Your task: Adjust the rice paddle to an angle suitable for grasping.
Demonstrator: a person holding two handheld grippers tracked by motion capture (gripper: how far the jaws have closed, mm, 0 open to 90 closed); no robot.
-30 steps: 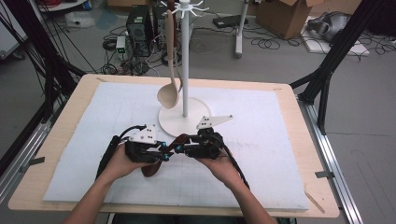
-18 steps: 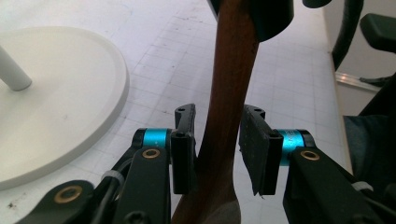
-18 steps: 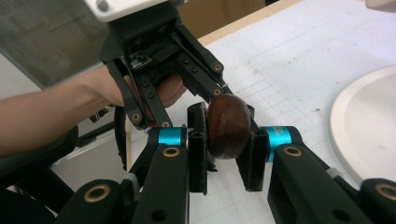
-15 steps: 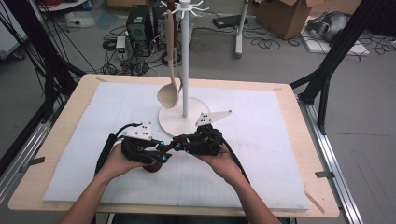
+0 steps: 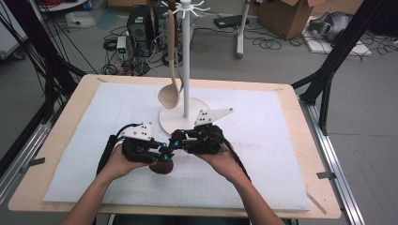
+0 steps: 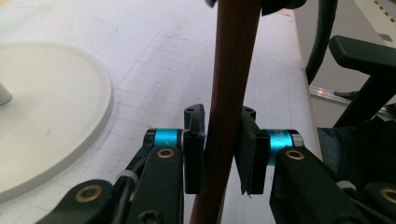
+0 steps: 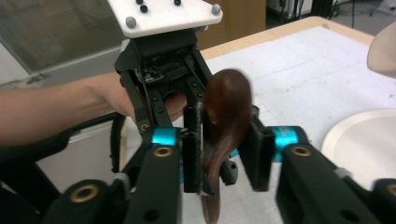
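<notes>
A dark brown wooden spoon [image 5: 162, 167] is held up between my two grippers, just in front of the white rack. My left gripper [image 5: 163, 151] [image 6: 219, 112] is shut on the spoon's handle [image 6: 229, 93]; its jaws have just closed on it. My right gripper [image 5: 176, 140] [image 7: 222, 112] faces the left one [image 7: 163, 70]. The spoon's bowl [image 7: 229, 107] stands between the right gripper's jaws, which have just opened. The pads do not seem to press on it, and the bowl is blurred.
The white rack's pole [image 5: 186, 70] rises from a round base [image 5: 197, 124] [image 6: 46, 116] [image 7: 369, 144] right behind the grippers. A tan ladle [image 5: 169, 96] [image 7: 385, 49] hangs on it. A white mat [image 5: 263, 154] covers the wooden table.
Both hands stay in nearly the same spot before the rack. The right gripper has shifted slightly to the left, toward the left gripper.
</notes>
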